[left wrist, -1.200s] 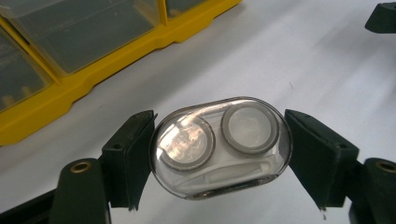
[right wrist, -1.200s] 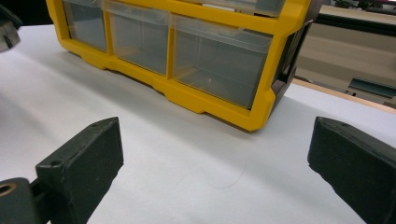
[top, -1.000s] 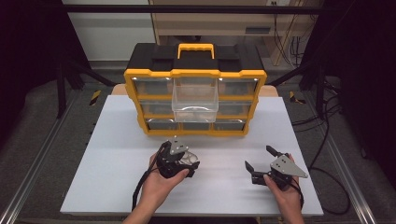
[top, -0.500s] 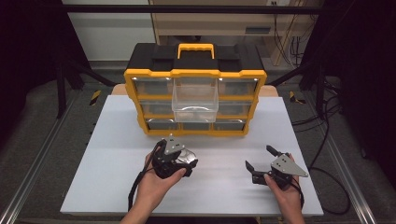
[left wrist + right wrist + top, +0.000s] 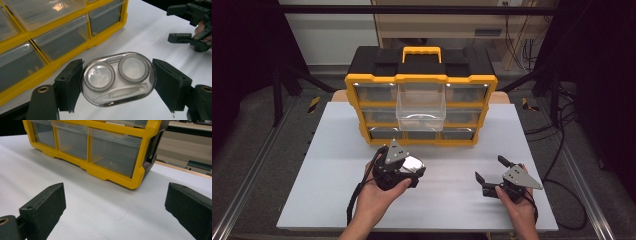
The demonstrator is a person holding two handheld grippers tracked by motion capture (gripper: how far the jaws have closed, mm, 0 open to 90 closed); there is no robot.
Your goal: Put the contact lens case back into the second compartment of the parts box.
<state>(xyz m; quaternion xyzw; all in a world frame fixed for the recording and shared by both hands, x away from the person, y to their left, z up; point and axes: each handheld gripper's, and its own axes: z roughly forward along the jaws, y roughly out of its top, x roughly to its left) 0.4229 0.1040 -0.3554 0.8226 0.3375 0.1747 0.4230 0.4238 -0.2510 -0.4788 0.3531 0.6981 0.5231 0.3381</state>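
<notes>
A clear oval contact lens case (image 5: 117,78) with two round wells and a white tweezer inside sits clamped between the jaws of my left gripper (image 5: 117,82), held above the white table. From above, that left gripper (image 5: 404,167) and the case (image 5: 412,163) hover in front of the yellow and black drawer cabinet (image 5: 420,80). The cabinet's top middle clear drawer (image 5: 421,105) is pulled out. My right gripper (image 5: 492,170) stands open near the table's front right, nothing between its jaws (image 5: 112,210).
The white table (image 5: 337,150) spreads on both sides of the cabinet. Its bottom row of clear drawers (image 5: 115,152) is shut. The other hand's gripper (image 5: 192,25) lies at the far right of the left gripper view. Cables and dark floor surround the table.
My left gripper has lifted the lens case a little higher off the table, toward the cabinet. The right gripper has stayed where it was.
</notes>
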